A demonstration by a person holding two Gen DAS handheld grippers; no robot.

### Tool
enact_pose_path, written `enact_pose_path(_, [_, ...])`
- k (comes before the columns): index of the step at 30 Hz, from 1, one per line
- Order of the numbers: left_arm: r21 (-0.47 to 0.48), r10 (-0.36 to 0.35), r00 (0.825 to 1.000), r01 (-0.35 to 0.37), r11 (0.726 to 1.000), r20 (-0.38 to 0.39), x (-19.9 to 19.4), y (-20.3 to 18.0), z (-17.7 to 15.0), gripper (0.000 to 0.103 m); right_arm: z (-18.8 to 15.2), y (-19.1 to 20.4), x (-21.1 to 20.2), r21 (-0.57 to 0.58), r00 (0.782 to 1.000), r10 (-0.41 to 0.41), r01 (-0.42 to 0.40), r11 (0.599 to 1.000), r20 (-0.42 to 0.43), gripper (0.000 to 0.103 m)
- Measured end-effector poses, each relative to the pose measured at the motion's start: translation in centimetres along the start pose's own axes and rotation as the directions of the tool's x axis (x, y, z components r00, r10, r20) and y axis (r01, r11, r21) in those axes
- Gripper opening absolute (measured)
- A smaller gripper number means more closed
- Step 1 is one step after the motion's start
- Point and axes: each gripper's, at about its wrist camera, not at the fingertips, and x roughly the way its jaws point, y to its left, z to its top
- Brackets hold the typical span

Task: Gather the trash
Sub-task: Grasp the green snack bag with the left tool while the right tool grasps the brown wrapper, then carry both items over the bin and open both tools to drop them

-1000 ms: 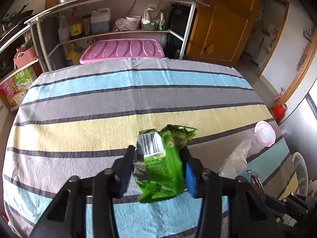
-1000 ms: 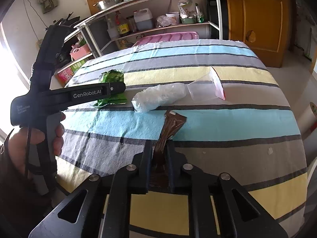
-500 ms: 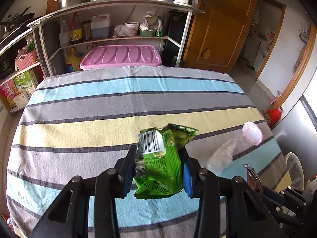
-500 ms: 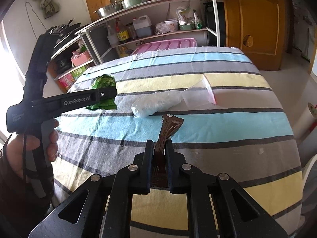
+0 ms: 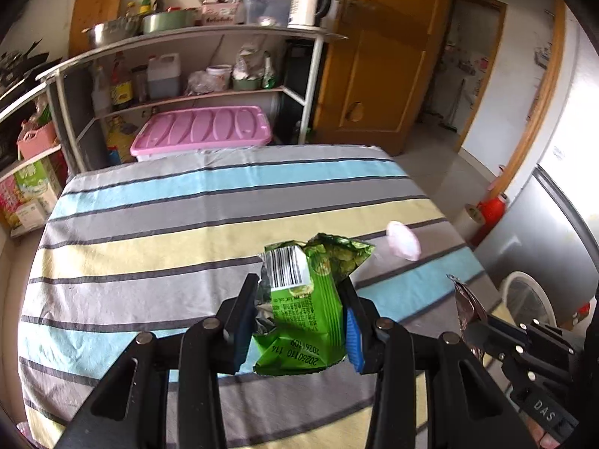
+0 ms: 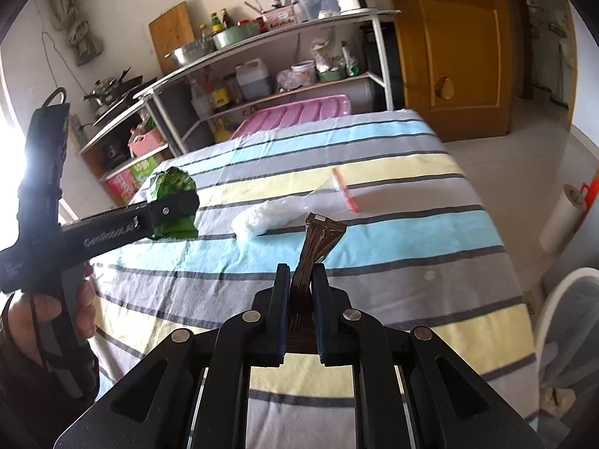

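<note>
My left gripper (image 5: 297, 301) is shut on a crumpled green snack packet (image 5: 303, 310) with a barcode label, held above the striped tablecloth (image 5: 149, 224). The same packet (image 6: 174, 202) shows from the side in the right wrist view, clamped in the left gripper (image 6: 176, 205), which a hand holds. My right gripper (image 6: 300, 280) is shut on a thin brown wrapper (image 6: 314, 243) that sticks up between its pads; the wrapper (image 5: 468, 307) also appears at the right edge of the left wrist view. A clear plastic bag (image 6: 292, 209) with a red seal strip lies on the cloth beyond both grippers.
A metal shelf rack (image 5: 202, 75) with bottles, pots and a kettle stands behind the table. A pink-lidded bin (image 5: 202, 131) sits under it. A wooden door (image 5: 382, 56) is at the back right. A white fan (image 6: 572, 321) stands beside the table's right edge.
Both grippers have risen and drawn back from the table with their pieces still clamped. The clear bag now looks smaller and farther off.
</note>
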Motion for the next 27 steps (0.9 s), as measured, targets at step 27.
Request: enact_pose_path(27, [0.236,-0.222,0.974,0.224,0.946,-0.038,-1.6,-17.7,-2.9,0.042,-3.6,-11.0,-12.0,0.173,0.976,-0.183,0.161,0.972,0.120,0.012])
